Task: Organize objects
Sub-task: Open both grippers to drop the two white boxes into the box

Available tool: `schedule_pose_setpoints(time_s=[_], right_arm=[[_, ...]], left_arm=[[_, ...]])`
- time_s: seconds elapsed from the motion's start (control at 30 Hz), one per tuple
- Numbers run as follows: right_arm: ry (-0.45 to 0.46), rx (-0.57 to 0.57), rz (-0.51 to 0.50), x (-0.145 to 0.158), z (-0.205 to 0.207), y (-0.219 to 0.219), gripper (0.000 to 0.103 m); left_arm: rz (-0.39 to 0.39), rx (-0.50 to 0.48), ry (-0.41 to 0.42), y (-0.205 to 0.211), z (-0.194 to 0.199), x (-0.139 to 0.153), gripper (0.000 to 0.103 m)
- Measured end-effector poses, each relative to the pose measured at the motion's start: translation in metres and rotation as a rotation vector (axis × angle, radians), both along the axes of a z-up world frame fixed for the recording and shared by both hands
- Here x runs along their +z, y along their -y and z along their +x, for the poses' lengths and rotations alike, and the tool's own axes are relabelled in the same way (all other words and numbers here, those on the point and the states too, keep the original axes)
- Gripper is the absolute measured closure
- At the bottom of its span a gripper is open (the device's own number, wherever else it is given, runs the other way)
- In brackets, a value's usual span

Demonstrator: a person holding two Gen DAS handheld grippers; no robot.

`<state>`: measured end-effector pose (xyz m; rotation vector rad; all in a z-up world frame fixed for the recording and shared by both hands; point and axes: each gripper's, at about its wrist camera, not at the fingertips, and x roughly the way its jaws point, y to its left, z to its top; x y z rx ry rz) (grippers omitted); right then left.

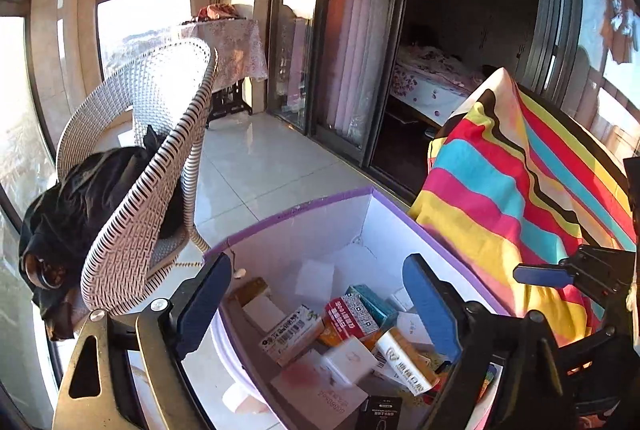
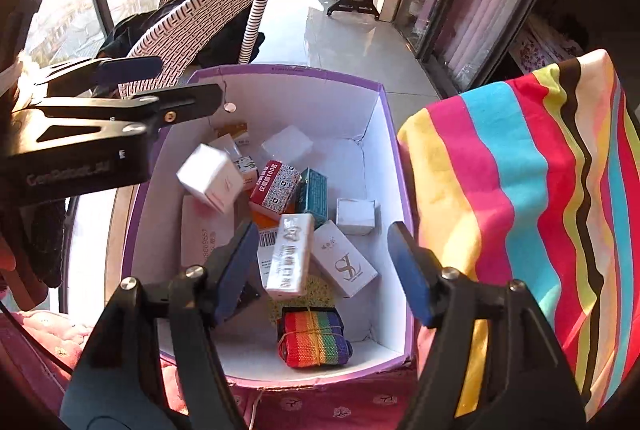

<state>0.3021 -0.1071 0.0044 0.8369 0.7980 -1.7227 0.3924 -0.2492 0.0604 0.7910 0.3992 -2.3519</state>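
Setting: sunlit balcony with tiled floor [image 2: 352, 30], wicker chair [image 2: 224, 2] beyond the fingers, striped cloth [image 2: 520, 198] to the right of both sets of fingers.
Container: purple-rimmed box [image 2: 384, 118], white inside, open-topped, directly below and ahead of both grippers.
Contents: many small cartons lying loose and overlapping; red carton [image 2: 274, 186], teal carton [image 2: 314, 196], long white carton [image 2: 290, 254] between the right fingers, rainbow strap bundle [image 2: 314, 336] nearest the right fingers.
Left gripper [image 1: 316, 306]: fingers apart, nothing between them, poised above the box's left side.
Right gripper [image 2: 324, 270]: fingers apart, nothing pressed by the pads, above the box's near end.
Item in transit: small white cube box [image 2: 210, 178], tilted and blurred, below the left fingers and above the pile; it appears to be dropping, touching neither gripper.
Risk, bounce: cube box may strike the uneven pile edge-on and tumble to an untidy angle.
Risk, disturbance: its landing could knock the leaning cartons flatter or bury smaller ones.
Risk, collision: both grippers sit near each other over one box; a careless next reach could bring the fingers together or catch the rim.
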Motion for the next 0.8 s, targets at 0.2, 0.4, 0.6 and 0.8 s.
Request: schedule_pose_setpoints(time_s=[0.2, 0.4, 0.6, 0.8], right_arm=[[0.034, -0.052, 0.025, 0.004, -0.002, -0.007, 0.024], [-0.008, -0.026, 0.066, 0.015, 0.017, -0.019, 0.019], [-0.011, -0.034, 0.071, 0.019, 0.022, -0.033, 0.019], [-0.003, -0.061, 0.071, 0.018, 0.02, -0.042, 0.018]], left_arm=[[-0.078, 0.079, 0.106, -0.007, -0.001, 0.025, 0.013], [-0.044, 0.065, 0.106, -0.018, 0.005, 0.029, 0.01], [0.017, 0.026, 0.162, -0.027, -0.002, 0.018, 0.01], [0.103, 0.006, 0.169, -0.026, -0.005, 0.007, 0.01]])
